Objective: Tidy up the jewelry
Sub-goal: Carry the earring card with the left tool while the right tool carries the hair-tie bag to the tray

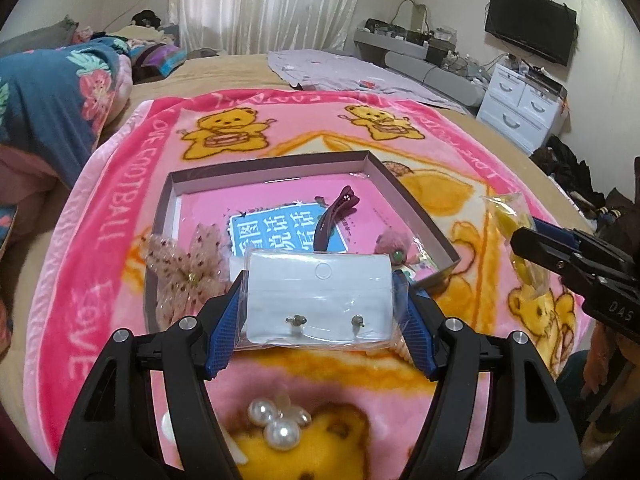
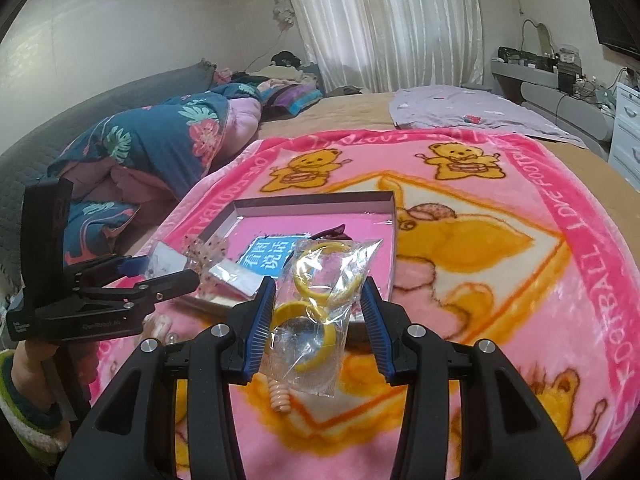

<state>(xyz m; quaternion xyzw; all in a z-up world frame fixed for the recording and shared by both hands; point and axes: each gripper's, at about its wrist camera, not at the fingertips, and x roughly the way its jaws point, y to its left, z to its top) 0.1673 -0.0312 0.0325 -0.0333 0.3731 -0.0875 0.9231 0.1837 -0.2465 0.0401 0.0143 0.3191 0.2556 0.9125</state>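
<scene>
Left gripper pinches a bagged earring card; right gripper pinches a bag of yellow rings. Both hang near the open box on the blanket. Step judged: carrying. Next: lower each into the box, release.

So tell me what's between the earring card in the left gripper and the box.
Nothing visible blocks it. The left gripper holds the earring card just short of the box's open top. Inside, the flower sits on the left and the hair clip in the middle; bare floor shows behind them.
</scene>
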